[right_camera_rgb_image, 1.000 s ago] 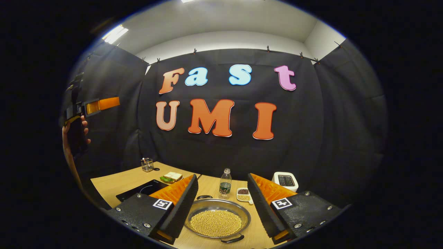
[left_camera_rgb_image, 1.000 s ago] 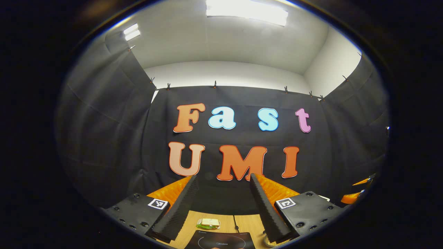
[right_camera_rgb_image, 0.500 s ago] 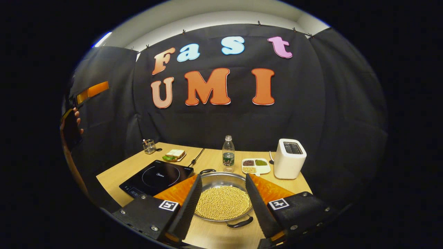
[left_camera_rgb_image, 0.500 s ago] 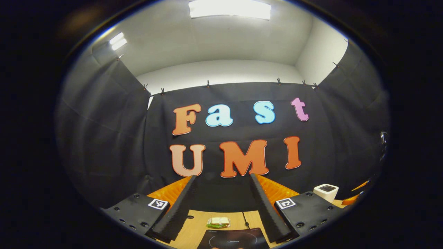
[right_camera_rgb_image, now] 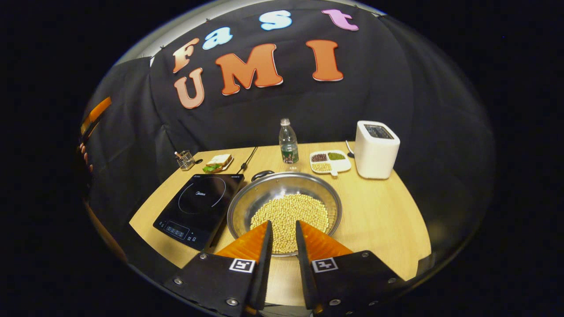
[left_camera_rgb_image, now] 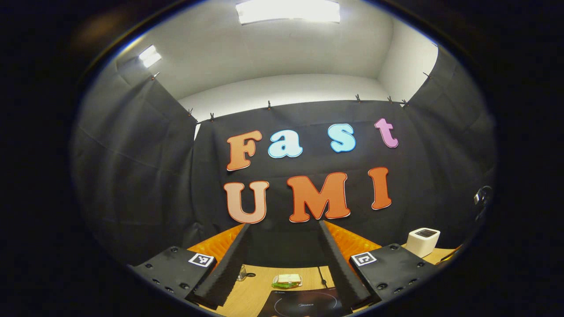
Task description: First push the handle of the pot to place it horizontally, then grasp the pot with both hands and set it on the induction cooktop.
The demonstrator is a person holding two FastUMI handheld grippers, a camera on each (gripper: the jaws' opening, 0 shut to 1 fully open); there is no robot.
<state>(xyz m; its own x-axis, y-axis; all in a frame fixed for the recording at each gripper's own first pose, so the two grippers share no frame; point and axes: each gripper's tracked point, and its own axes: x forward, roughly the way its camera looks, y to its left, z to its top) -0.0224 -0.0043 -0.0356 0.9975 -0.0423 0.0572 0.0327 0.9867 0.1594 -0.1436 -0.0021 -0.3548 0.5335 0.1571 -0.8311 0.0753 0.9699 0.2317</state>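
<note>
A steel pot (right_camera_rgb_image: 246, 207) full of pale beans sits on the wooden table (right_camera_rgb_image: 379, 220), just right of the black induction cooktop (right_camera_rgb_image: 200, 207). Its far black handle (right_camera_rgb_image: 263, 175) points toward the back wall; the near handle is hidden under my fingers. My right gripper (right_camera_rgb_image: 283, 225) hangs over the pot's near rim, fingers drawn close with a narrow gap and nothing between them. My left gripper (left_camera_rgb_image: 284, 224) is held high, wide open and holding nothing, above the cooktop (left_camera_rgb_image: 306, 304). It also appears as an orange part (right_camera_rgb_image: 94, 115) at the far left of the right gripper view.
Behind the pot stand a water bottle (right_camera_rgb_image: 288, 143), a divided dish of beans (right_camera_rgb_image: 329, 160) and a white toaster (right_camera_rgb_image: 376, 147). A sandwich (right_camera_rgb_image: 217, 162) and a wire holder (right_camera_rgb_image: 185, 159) lie behind the cooktop, beside a cable (right_camera_rgb_image: 249, 158). Bare table lies right of the pot.
My right gripper has tipped down and come in over the pot's near rim, and its fingers have narrowed. The left gripper drifted slightly, staying high and open.
</note>
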